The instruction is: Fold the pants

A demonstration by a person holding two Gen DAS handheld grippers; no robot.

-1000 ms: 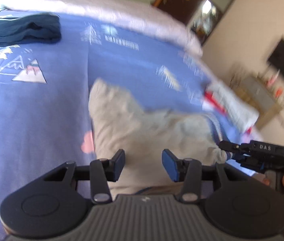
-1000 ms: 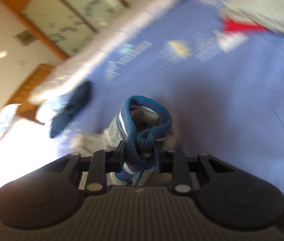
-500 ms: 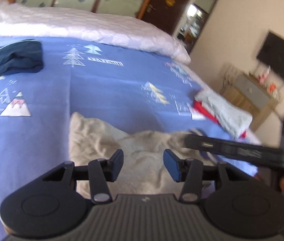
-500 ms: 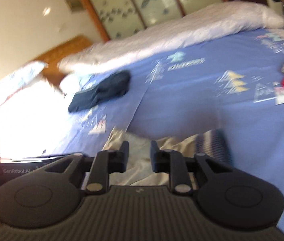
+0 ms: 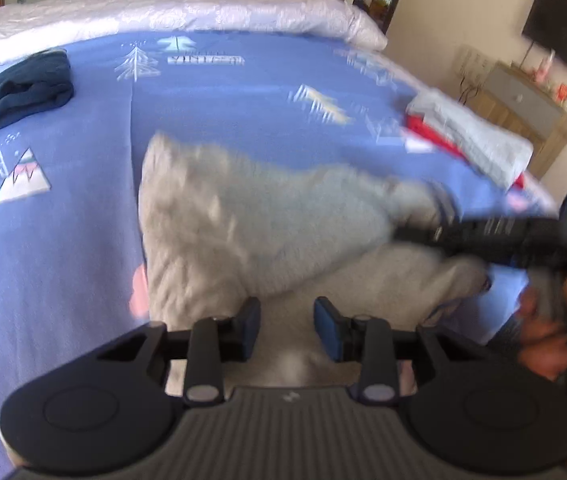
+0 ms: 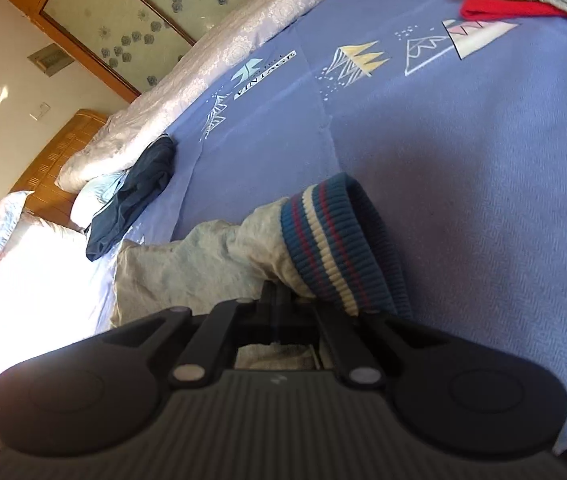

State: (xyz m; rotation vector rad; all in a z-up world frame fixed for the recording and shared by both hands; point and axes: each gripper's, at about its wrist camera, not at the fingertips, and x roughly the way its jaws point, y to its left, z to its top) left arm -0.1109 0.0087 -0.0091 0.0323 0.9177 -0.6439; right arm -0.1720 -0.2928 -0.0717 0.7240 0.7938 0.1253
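Beige pants point(image 5: 267, 236) lie crumpled on the blue bedspread point(image 5: 63, 240). My left gripper point(image 5: 287, 326) is open and empty, hovering just above the near part of the pants. My right gripper point(image 6: 279, 300) is shut on the pants point(image 6: 203, 264) just below the striped blue, cream and red ribbed cuff point(image 6: 339, 240), which bulges over the fingers. In the left wrist view the right gripper point(image 5: 423, 228) enters from the right, holding that leg end lifted over the rest.
A folded dark navy garment point(image 5: 15, 92) lies far left on the bed, also in the right wrist view point(image 6: 139, 188). A stack of grey and red folded clothes point(image 5: 475, 140) sits at the bed's right edge. A white quilt point(image 5: 163, 12) lies along the far side.
My right gripper, open half a second ago, has closed on the pants by the striped cuff and lifted that leg. My left gripper stays open over the pants.
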